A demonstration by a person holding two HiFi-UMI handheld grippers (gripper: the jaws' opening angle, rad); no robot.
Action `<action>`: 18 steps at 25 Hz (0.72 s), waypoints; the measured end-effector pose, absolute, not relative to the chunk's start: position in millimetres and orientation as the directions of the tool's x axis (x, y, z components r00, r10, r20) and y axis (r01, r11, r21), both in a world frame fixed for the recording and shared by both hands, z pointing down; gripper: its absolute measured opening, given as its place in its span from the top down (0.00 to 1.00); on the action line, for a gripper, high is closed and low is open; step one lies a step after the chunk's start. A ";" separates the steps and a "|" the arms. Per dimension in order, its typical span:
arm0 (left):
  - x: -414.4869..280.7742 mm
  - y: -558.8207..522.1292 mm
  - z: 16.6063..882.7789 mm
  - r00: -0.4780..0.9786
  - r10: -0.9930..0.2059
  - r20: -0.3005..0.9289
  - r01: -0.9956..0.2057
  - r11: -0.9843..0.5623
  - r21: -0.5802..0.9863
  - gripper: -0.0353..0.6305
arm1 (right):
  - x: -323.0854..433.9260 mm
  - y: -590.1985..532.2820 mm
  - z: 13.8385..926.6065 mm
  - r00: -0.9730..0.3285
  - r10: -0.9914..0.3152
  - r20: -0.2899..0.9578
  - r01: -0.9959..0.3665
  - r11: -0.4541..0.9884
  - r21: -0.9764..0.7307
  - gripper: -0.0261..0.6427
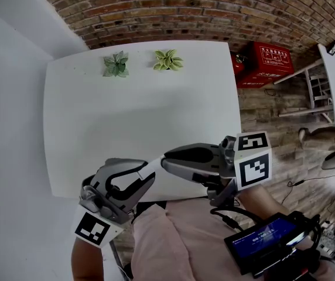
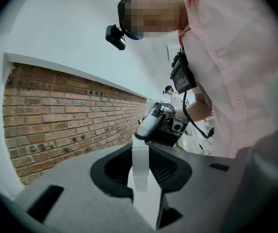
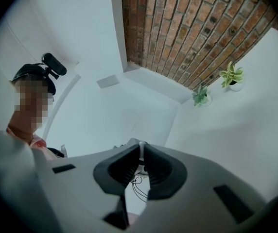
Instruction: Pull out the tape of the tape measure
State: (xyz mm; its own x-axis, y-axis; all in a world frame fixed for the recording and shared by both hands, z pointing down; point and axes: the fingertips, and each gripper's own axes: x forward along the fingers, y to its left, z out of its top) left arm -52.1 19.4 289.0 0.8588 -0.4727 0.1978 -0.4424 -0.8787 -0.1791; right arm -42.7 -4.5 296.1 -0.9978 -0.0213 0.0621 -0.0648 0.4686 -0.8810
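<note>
The tape measure (image 2: 147, 203), a white body, is clamped in the left hand-held gripper (image 1: 151, 172) above the counter's (image 1: 97, 127) near edge. A short white tape (image 2: 140, 161) runs straight out, its end pinched by the right hand-held gripper (image 1: 165, 160).

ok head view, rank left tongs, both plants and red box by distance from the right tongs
1. left tongs, at the right tongs' tips
2. dark plant, pale plant, far table edge: too close to call
3. red box, past the table, right
</note>
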 end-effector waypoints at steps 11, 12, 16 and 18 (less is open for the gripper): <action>-69.1 23.0 296.5 0.853 -0.479 0.209 -0.456 -0.877 -0.151 0.80 | -27.5 -16.7 296.1 -0.994 -0.079 0.070 -0.099 0.465 -0.880 0.91; -70.3 23.4 296.7 0.851 -0.481 0.210 -0.457 -0.876 -0.151 0.80 | -27.1 -17.2 295.7 -0.994 -0.079 0.071 -0.100 0.468 -0.878 0.91; -71.3 23.7 295.6 0.849 -0.484 0.210 -0.460 -0.874 -0.155 0.80 | -28.0 -17.5 294.3 -0.995 -0.078 0.064 -0.093 0.468 -0.879 0.91; -71.9 24.4 295.9 0.849 -0.482 0.214 -0.458 -0.875 -0.156 0.80 | -28.0 -16.9 294.6 -0.995 -0.073 0.066 -0.093 0.470 -0.877 0.91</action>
State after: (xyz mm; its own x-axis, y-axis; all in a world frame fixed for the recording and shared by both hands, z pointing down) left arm -71.9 24.4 295.9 0.8494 -0.4824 0.2140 -0.4578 -0.8753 -0.1560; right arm -28.0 -16.9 294.6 -0.9951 -0.0732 0.0664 -0.0931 0.4705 -0.8775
